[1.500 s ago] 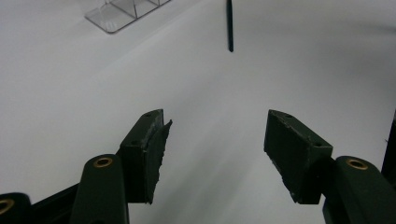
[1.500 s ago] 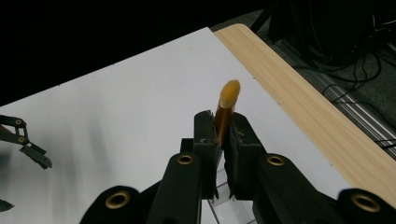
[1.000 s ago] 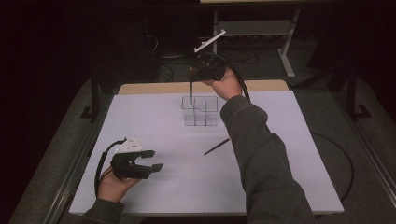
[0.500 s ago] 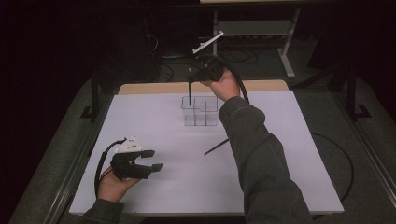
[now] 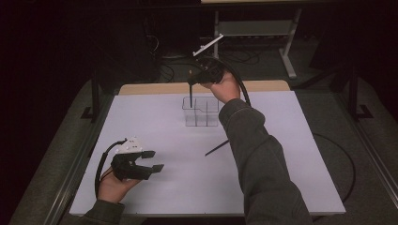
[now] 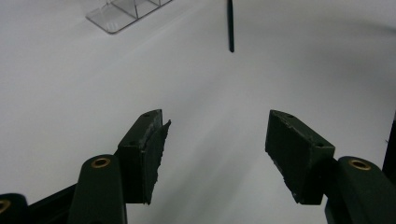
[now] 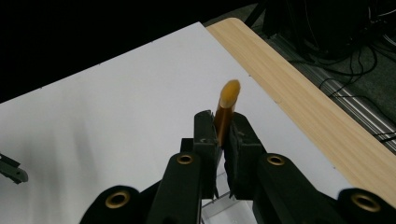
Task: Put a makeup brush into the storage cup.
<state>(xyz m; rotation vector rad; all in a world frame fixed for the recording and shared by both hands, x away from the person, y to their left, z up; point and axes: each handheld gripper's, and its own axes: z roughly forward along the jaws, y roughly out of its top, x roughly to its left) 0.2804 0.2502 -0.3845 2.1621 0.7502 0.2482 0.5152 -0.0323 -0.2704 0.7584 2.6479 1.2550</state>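
My right gripper [image 5: 196,82] is held over the far side of the table, shut on a thin dark stick [image 5: 190,93] that stands upright. In the right gripper view the stick's amber top [image 7: 227,107] rises from between the closed pads [image 7: 209,135]. Its lower end dips into the far left part of a clear divided box [image 5: 205,115]. A second black stick [image 5: 217,148] lies flat on the white sheet, nearer than the box. My left gripper [image 5: 155,161] rests at the front left, open with nothing between its jaws [image 6: 215,154], and faces that loose stick [image 6: 230,25] and the box [image 6: 122,13].
A white sheet [image 5: 155,122] covers the table, with a wooden strip [image 5: 155,87] along its far edge. Cables and a metal stand [image 5: 263,28] lie on the dark floor beyond. The person's right sleeve [image 5: 263,164] crosses the sheet's right half.
The right hand has sunk a little with the stick over the box. The left hand and the loose stick have stayed put.
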